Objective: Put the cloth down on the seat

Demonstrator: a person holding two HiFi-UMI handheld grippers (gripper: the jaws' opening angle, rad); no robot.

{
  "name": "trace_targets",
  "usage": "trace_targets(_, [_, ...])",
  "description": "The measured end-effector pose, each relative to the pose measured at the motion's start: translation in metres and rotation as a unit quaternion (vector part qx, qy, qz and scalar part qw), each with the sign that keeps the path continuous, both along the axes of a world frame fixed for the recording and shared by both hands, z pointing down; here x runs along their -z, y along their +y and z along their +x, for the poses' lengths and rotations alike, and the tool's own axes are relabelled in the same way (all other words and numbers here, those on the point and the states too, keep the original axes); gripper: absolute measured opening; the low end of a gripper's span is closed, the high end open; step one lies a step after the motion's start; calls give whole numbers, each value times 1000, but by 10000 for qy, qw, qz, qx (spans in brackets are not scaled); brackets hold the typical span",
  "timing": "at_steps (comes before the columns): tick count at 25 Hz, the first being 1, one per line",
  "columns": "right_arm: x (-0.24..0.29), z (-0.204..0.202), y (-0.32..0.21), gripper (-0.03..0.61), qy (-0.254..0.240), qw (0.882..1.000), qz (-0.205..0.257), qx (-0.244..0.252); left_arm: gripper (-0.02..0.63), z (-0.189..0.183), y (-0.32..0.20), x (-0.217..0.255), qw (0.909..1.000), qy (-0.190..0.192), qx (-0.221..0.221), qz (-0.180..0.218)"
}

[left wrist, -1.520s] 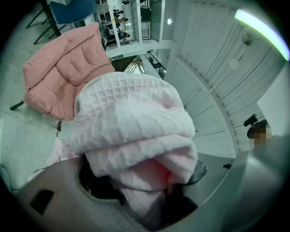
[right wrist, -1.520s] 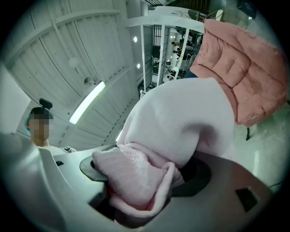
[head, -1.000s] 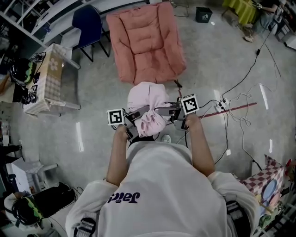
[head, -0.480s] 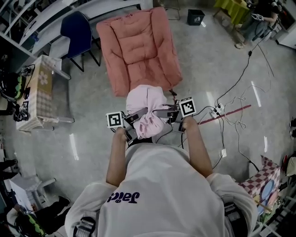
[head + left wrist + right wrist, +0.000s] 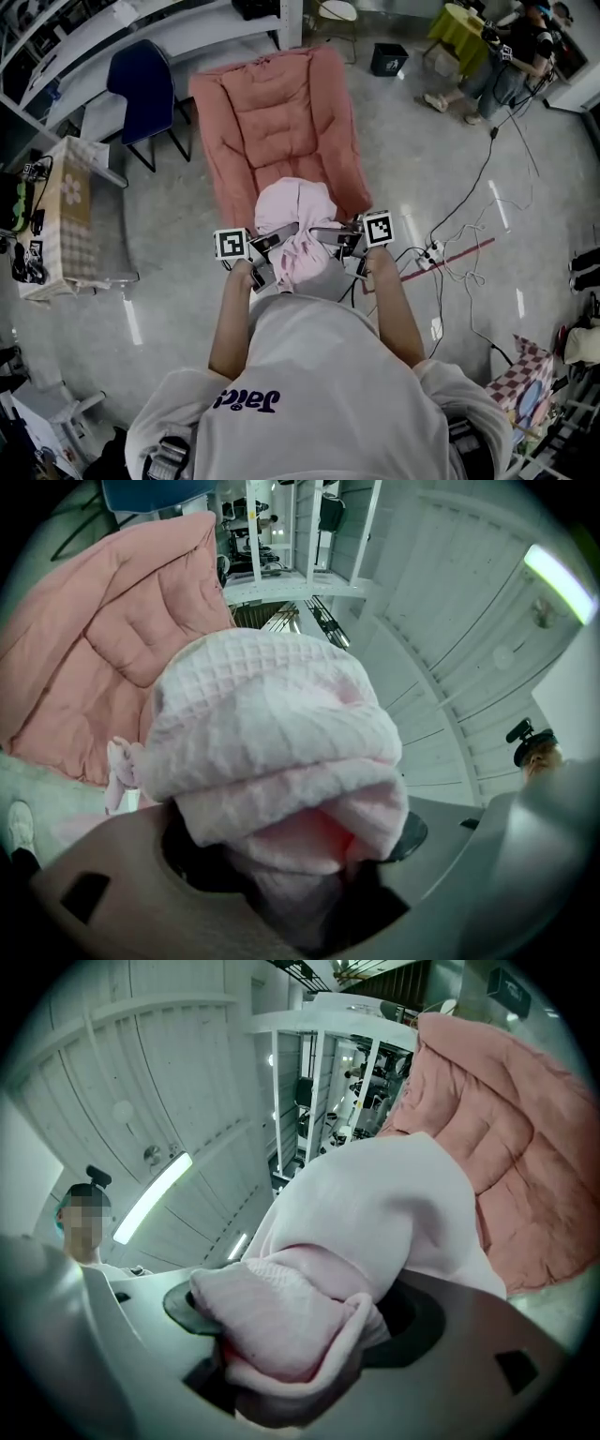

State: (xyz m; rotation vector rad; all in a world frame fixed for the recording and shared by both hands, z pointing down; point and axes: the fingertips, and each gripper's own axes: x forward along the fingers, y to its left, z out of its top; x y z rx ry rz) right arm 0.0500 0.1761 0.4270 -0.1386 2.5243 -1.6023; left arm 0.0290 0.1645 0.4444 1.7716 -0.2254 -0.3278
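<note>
A bundled pale pink cloth (image 5: 295,220) hangs between my two grippers, just in front of the person's chest. My left gripper (image 5: 265,251) is shut on a thick fold of the cloth (image 5: 281,761), which fills its jaws. My right gripper (image 5: 342,237) is shut on another bunch of the cloth (image 5: 300,1326). The seat is a salmon-pink padded lounge chair (image 5: 277,122) lying straight ahead on the floor, its near edge right under the cloth. The pink cushion (image 5: 84,658) shows behind the cloth in the left gripper view, and the cushion (image 5: 525,1157) at the right in the right gripper view.
A dark blue chair (image 5: 141,89) stands left of the seat, and a checked-cloth table (image 5: 70,220) further left. Cables and a power strip (image 5: 433,253) lie on the floor to the right. A person (image 5: 497,56) sits at far top right.
The person has walked towards the pink seat with the cloth held in both grippers; the seat now lies closer and lower in the head view. The grip is unchanged.
</note>
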Motion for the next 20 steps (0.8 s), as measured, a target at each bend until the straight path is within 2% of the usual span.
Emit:
trace_targets(5, [-7, -38, -65, 377, -45, 9998, -54, -168, 328, -39, -66, -13, 9996, -138, 58, 229])
trace_targets(8, [-18, -48, -88, 377, -43, 9993, -119, -342, 328, -51, -89, -26, 9997, -213, -29, 101])
trace_targets(12, [-39, -43, -96, 377, -1, 9984, -373, -434, 328, -44, -100, -42, 9997, -156, -183, 94])
trace_targets(14, [-51, -40, -103, 377, 88, 9982, -432, -409, 328, -43, -106, -58, 9996, -226, -165, -36])
trace_targets(17, [-78, -29, -133, 377, 372, 9974, -498, -356, 328, -37, -133, -86, 9988, -422, 32, -237])
trace_targets(20, [-109, -16, -166, 377, 771, 9951, -575, -238, 328, -32, -165, -112, 9977, -592, 295, -141])
